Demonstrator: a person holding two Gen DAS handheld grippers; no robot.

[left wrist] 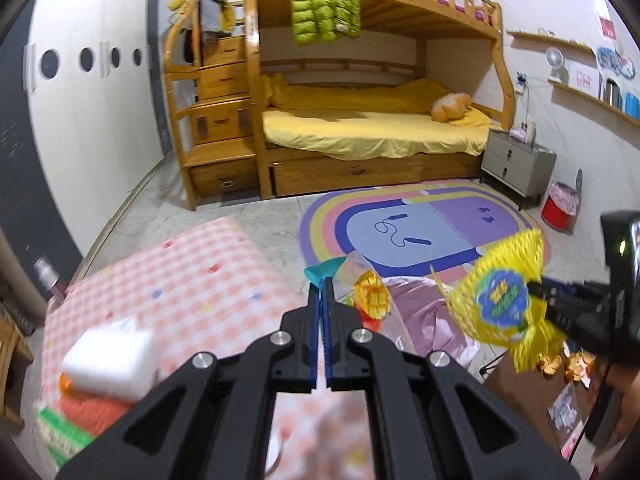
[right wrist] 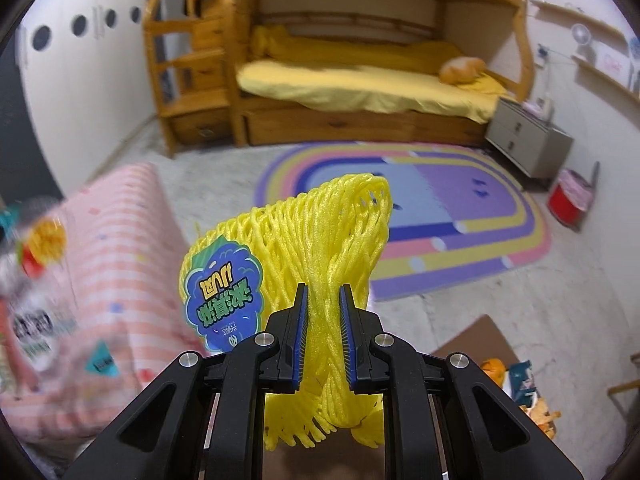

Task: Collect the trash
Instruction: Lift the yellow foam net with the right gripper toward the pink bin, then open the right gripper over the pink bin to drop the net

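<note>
My right gripper [right wrist: 323, 336] is clenched on the yellow foam fruit net [right wrist: 320, 248], pinching its bunched middle; both ends flare free. I judge it very light, soft and springy, so a mid-body pinch holds best. My left gripper [left wrist: 323, 312] is clamped on the corner of a clear snack wrapper [left wrist: 352, 280], thin, crinkly and slippery. Both hang above the pink checked mattress [left wrist: 192, 272]. Farther off, a red bin [left wrist: 560, 208] stands at the rug's [left wrist: 440, 216] right edge.
</note>
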